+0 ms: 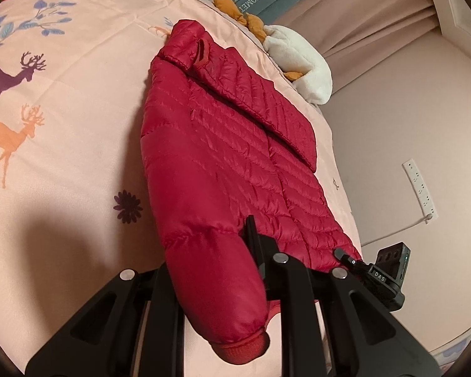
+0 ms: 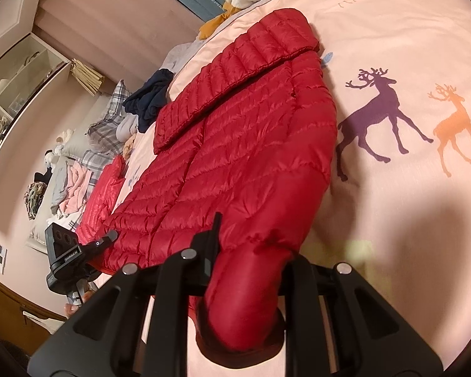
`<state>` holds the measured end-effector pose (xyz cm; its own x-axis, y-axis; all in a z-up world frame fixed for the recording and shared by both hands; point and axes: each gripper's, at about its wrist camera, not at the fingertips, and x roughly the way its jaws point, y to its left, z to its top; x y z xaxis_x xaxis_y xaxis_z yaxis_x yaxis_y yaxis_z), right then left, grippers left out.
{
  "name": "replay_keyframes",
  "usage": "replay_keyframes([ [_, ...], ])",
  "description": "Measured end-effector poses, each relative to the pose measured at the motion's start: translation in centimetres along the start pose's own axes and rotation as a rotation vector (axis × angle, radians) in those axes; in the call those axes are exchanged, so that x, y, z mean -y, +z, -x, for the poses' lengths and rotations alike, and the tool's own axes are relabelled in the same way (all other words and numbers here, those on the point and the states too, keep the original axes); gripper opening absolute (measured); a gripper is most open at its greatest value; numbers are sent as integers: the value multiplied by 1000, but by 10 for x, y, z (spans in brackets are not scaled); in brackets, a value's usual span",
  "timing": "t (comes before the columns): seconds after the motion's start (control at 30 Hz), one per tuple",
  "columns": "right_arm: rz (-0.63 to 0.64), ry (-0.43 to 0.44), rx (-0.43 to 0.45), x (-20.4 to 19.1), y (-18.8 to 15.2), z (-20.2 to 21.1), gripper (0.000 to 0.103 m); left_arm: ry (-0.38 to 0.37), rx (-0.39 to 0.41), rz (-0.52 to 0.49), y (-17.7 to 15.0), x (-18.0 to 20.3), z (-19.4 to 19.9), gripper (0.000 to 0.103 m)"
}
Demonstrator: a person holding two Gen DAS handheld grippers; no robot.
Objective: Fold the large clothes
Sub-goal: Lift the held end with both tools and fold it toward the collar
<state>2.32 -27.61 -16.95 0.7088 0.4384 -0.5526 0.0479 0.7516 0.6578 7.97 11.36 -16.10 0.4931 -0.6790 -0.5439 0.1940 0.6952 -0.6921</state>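
Observation:
A red quilted puffer jacket (image 1: pixel 223 144) lies flat on the pink deer-print bedspread (image 1: pixel 62 110), collar at the far end. It also shows in the right wrist view (image 2: pixel 245 144). My left gripper (image 1: pixel 210 270) is shut on the jacket's left sleeve (image 1: pixel 216 286) near the cuff. My right gripper (image 2: pixel 251 267) is shut on the other sleeve (image 2: pixel 248 295) near its cuff. Both sleeves bulge between the black fingers and hide the far fingertips. The other gripper's camera block shows at each view's edge (image 1: pixel 389 270).
A white and orange plush toy (image 1: pixel 295 53) lies at the head of the bed. Dark clothes (image 2: pixel 150 97), plaid fabric and another red garment (image 2: pixel 103 194) lie along the bed's far side. A power strip (image 1: pixel 420 188) lies on the floor. Shelves (image 2: pixel 18 75) stand by the wall.

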Motion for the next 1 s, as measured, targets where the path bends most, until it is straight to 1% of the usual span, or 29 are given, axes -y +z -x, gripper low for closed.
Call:
replay_keyframes([
  [0.27, 14, 7, -2, -1, 2, 3, 17, 27, -2, -13, 3, 2, -2, 17],
  [0.57, 47, 32, 5, -6, 6, 11, 17, 67, 12, -64, 3, 15, 4, 17],
  [1.0, 119, 93, 38, -20, 15, 35, 17, 75, 42, -137, 6, 37, 21, 17],
])
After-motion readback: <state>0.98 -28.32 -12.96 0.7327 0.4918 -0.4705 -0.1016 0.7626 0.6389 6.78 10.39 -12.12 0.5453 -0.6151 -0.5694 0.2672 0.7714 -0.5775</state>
